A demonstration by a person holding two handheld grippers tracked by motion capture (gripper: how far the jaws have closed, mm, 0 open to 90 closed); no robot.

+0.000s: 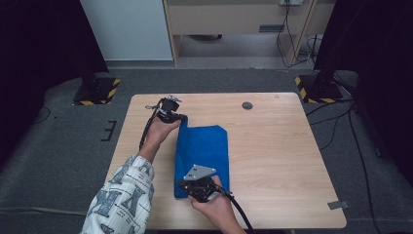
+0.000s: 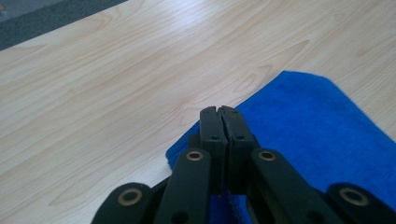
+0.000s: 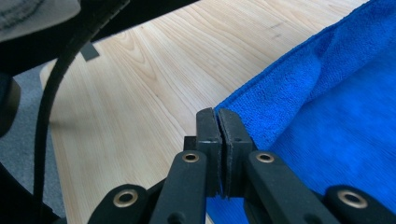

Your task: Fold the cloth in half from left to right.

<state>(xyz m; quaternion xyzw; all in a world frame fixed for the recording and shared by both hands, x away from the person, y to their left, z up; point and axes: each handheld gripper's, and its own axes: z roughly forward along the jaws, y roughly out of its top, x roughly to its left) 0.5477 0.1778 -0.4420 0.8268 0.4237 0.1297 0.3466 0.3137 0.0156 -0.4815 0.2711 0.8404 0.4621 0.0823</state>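
A blue cloth (image 1: 207,146) lies folded on the wooden table (image 1: 277,151), left of its middle. My left gripper (image 1: 182,118) is at the cloth's far left corner, its jaws shut on the edge, which is raised a little there. Seen in the left gripper view, my left gripper (image 2: 219,109) has its jaws pressed together, with the cloth (image 2: 317,126) running out under them. My right gripper (image 1: 184,185) is at the near left corner, also shut. Its own view has my right gripper (image 3: 217,112) closed on the cloth (image 3: 336,102), whose edge rises in a fold.
A small dark round mark (image 1: 247,105) sits near the table's far edge. A grey tape strip (image 1: 337,204) lies at the front right corner. Two stands with yellow-black bases (image 1: 97,90) (image 1: 316,87) flank the table's far side. A black cable (image 3: 46,116) hangs at left.
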